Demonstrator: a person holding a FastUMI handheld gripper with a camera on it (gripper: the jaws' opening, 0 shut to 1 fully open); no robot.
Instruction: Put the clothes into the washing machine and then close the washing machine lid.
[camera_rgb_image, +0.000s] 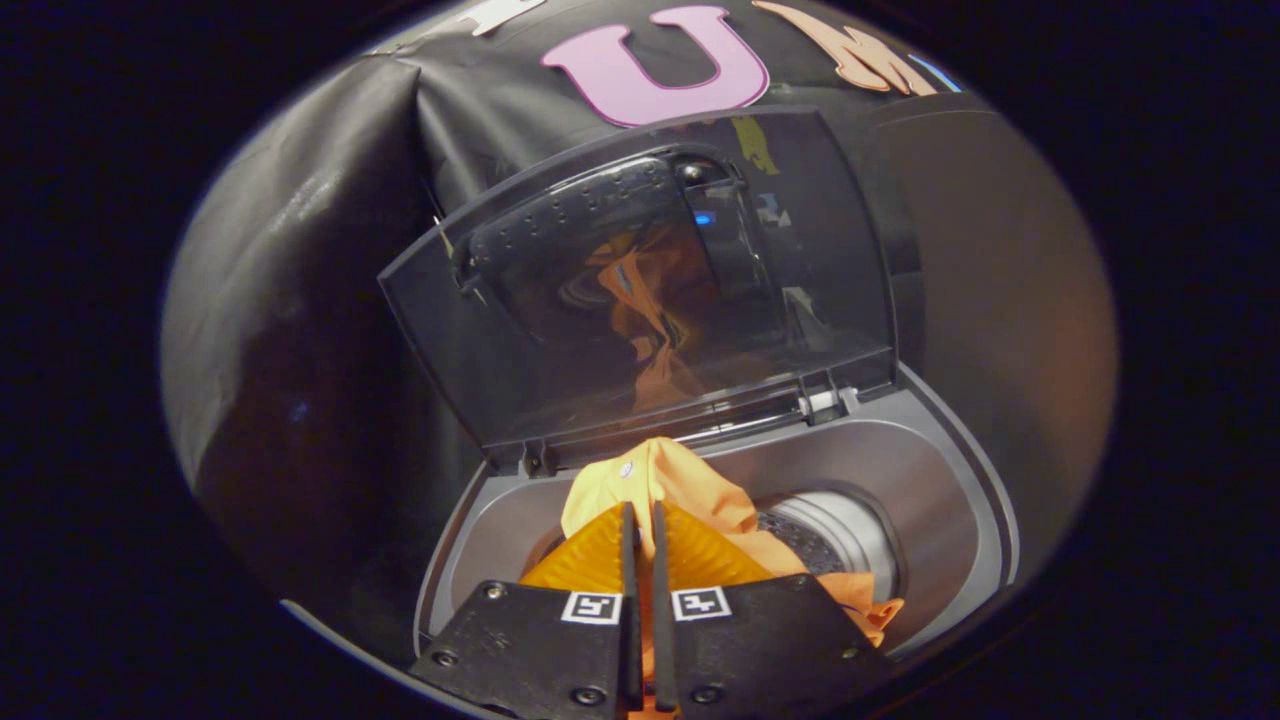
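My gripper (640, 520) is shut on an orange garment (700, 490), whose cloth bunches up ahead of the fingertips and trails down to the right of the fingers. I hold it over the open top of a grey washing machine (940, 480). The steel drum (850, 530) shows just right of the garment. The machine's dark see-through lid (640, 300) stands raised beyond the fingers, hinged at the far rim, and mirrors the orange cloth.
The booth's black cloth wall hangs behind and to the left of the machine. A brown panel (1010, 280) stands to the right of the lid. The machine's grey rim rings the drum opening.
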